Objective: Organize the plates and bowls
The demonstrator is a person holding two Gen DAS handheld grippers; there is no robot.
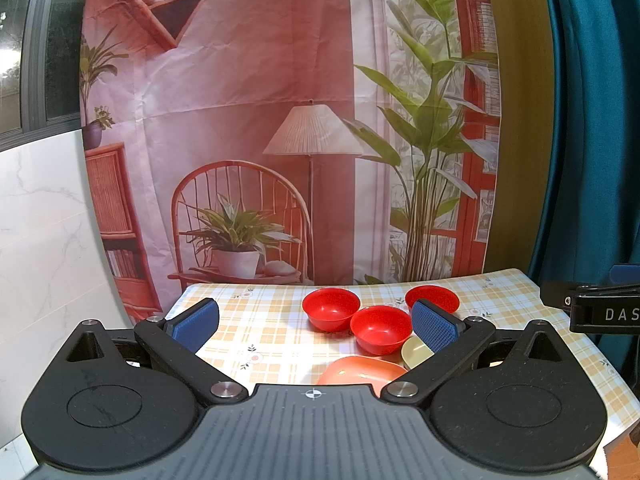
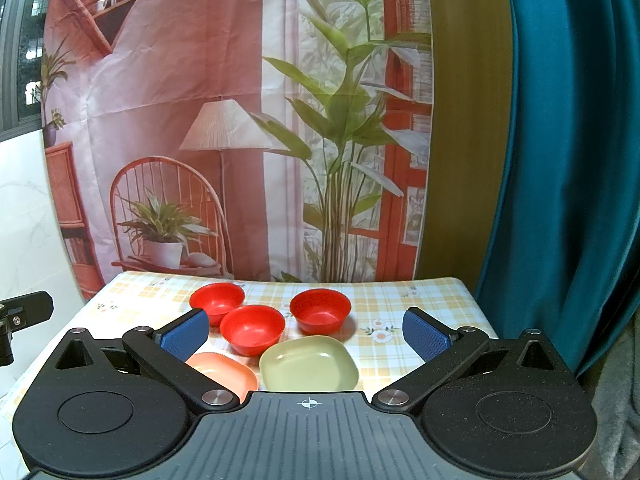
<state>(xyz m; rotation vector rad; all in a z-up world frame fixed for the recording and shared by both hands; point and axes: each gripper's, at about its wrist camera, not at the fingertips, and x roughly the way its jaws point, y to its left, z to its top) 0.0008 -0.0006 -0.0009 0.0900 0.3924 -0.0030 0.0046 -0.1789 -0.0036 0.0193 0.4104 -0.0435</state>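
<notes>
Three red bowls stand apart on the checked tablecloth: in the right wrist view a left one (image 2: 217, 301), a middle one (image 2: 252, 329) and a right one (image 2: 320, 310). In front of them lie a pale green square plate (image 2: 308, 364) and an orange-pink plate (image 2: 224, 370). The left wrist view shows the same red bowls (image 1: 331, 307) (image 1: 380, 328) (image 1: 432, 297), the orange-pink plate (image 1: 362, 370) and a sliver of the green plate (image 1: 416, 352). My left gripper (image 1: 314, 326) is open and empty above the table's near side. My right gripper (image 2: 306, 334) is open and empty, short of the plates.
The table (image 2: 420, 300) is small, with its right edge near a teal curtain (image 2: 560, 160). A printed backdrop (image 2: 200, 120) hangs right behind the table. The other gripper's body shows at the right edge of the left wrist view (image 1: 600, 312).
</notes>
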